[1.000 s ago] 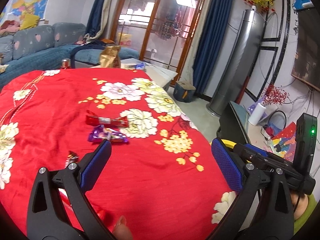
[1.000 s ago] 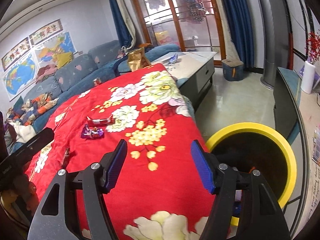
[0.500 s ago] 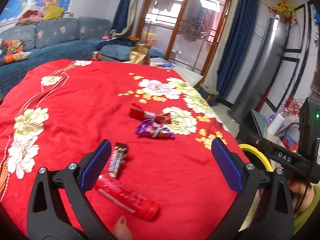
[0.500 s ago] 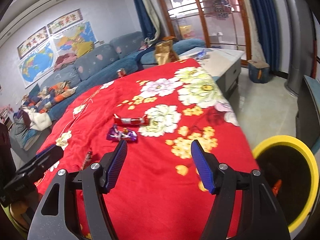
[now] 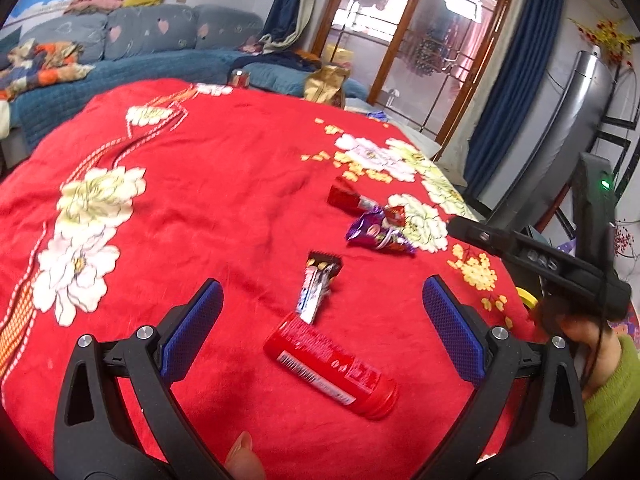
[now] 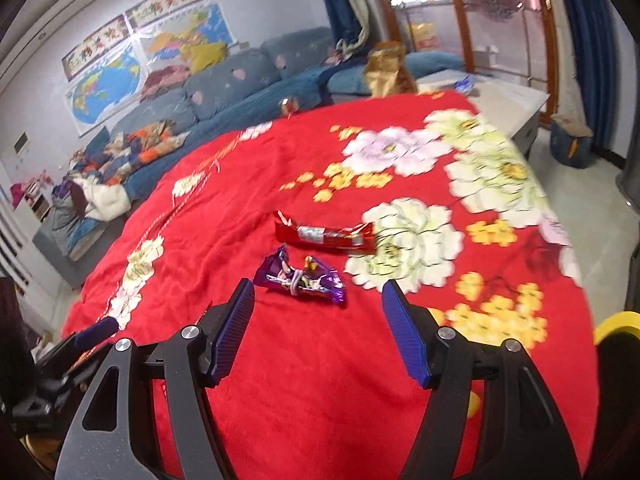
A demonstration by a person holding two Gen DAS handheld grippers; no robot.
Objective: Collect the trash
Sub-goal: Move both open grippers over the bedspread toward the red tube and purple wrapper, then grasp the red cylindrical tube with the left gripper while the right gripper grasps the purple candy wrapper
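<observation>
Left wrist view. Left tongs (image 5: 322, 314): jaws wide apart, nothing between the pads, hovering over a table covered with a red floral cloth (image 5: 208, 216). Red tube (image 5: 330, 364): lying on its side on the cloth, between the two blue pads and nearest the camera. Dark wrapper (image 5: 318, 286): flat on the cloth, its near end touching or just overlapping the tube's far end. Purple wrapper (image 5: 378, 236): crumpled, farther out toward the right. Red wrapper (image 5: 350, 200): just behind the purple one, touching it. Right tongs (image 5: 536, 254): black body seen at the right edge, gripped by a hand (image 5: 592, 348) in a green sleeve; a sliver of yellow bin (image 5: 527, 298) rim shows beneath it.

Right wrist view. Right tongs (image 6: 318, 326): jaws apart, empty, above the cloth (image 6: 320, 400). Purple wrapper (image 6: 300, 276): just beyond the fingertips, between them. Red wrapper (image 6: 324, 235): lying lengthwise just behind it, apart from it. Yellow bin (image 6: 616, 326): rim at the right edge, beside the table. Left tongs (image 6: 80, 340): partly visible at the lower left. Blue sofa (image 6: 240, 88) behind the table.
</observation>
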